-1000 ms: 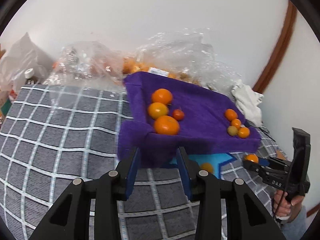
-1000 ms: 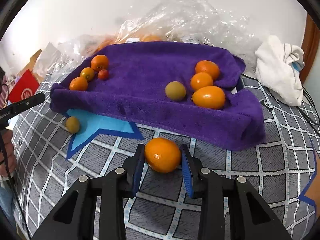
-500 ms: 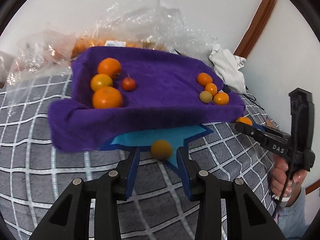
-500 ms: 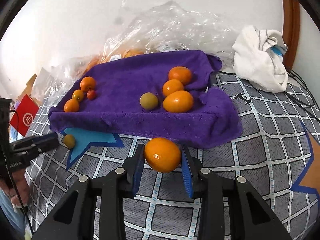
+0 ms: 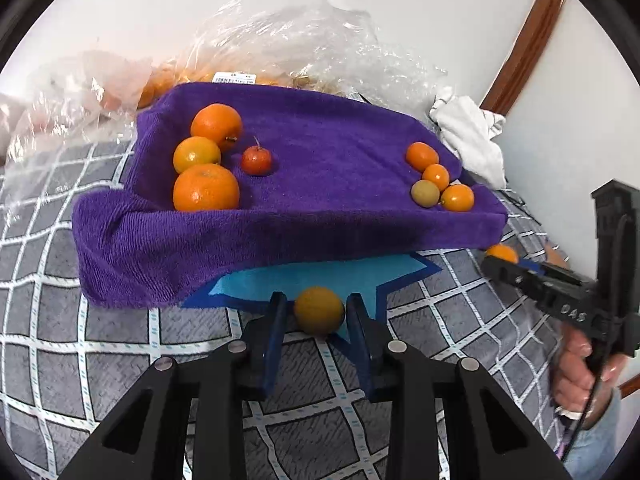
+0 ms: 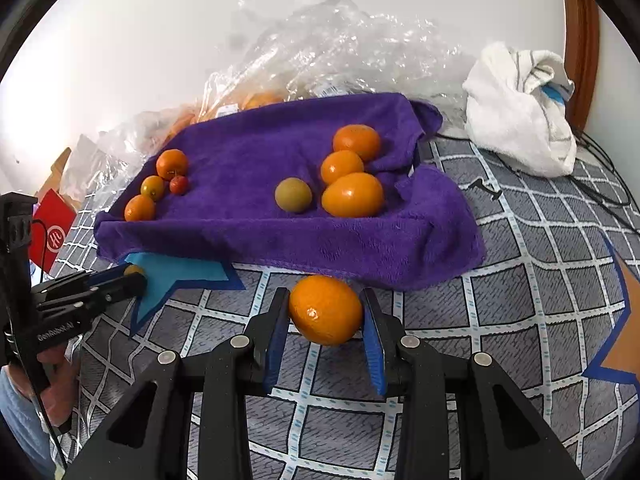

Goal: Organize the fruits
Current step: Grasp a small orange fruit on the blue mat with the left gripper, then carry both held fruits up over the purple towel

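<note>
The left tongs (image 5: 319, 312) have just been closing around a small yellow-orange fruit (image 5: 319, 310) that sits on the blue star patch (image 5: 320, 276) of the grey checked bedcover (image 5: 60, 320), just in front of the near edge of the purple towel (image 5: 320, 160). The right blue pad looks to touch the fruit; a narrow gap shows at the left pad, so the pinch is not complete.

The right tongs (image 6: 325, 312) are pinching a larger orange (image 6: 325, 309), both blue pads pressed against its sides, just off the towel's near edge.

On the towel two groups lie well apart. Toward its left end sit three oranges (image 5: 206, 188) in a row with a small red fruit (image 5: 256, 161) beside them. Toward its right end lie three small orange fruits (image 6: 352, 195) and one greenish-brown fruit (image 6: 293, 195), touching or nearly so.

Behind the towel's far edge, crumpled clear plastic bags (image 5: 300, 32) hold more orange fruit against the wall. A white cloth (image 6: 520, 112) is bunched near the bed's far right corner, and a red box (image 6: 52, 236) stands beyond the left side.
</note>
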{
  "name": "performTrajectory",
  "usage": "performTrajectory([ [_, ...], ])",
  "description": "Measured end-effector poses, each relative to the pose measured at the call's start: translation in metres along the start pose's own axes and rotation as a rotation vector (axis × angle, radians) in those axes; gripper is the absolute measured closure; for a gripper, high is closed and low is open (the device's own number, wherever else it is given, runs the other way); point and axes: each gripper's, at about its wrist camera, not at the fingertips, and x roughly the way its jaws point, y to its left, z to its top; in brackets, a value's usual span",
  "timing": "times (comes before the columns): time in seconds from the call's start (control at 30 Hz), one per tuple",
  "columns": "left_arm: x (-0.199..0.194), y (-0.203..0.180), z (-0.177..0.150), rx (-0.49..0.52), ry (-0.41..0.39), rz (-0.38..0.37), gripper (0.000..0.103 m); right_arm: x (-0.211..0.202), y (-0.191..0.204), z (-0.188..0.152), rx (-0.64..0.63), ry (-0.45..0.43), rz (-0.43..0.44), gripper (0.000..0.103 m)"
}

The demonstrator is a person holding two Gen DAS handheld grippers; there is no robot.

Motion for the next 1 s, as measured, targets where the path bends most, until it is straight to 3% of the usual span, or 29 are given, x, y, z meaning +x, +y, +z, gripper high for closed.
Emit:
performTrajectory([
  [0.27, 0.001, 0.001, 0.0, 0.0, 0.009, -0.008, 0.074, 0.007, 0.008, -0.002, -0.054, 0.024, -0.033, 0.068],
  [0.47, -0.001, -0.009, -0.003, 0.06, -0.003, 0.006, 0.078, 0.007, 0.007, -0.002, -0.052, 0.026, -0.029, 0.068],
  [0.7, -0.012, -0.004, -0.003, 0.046, -0.056, -0.012, 0.078, 0.001, 0.009, -0.004, -0.06, -0.016, -0.039, 0.068],
  [1.0, -0.034, -0.004, -0.003, 0.053, -0.179, -0.004, 0.078, -0.016, 0.008, -0.001, -0.042, -0.094, 0.017, 0.068],
])
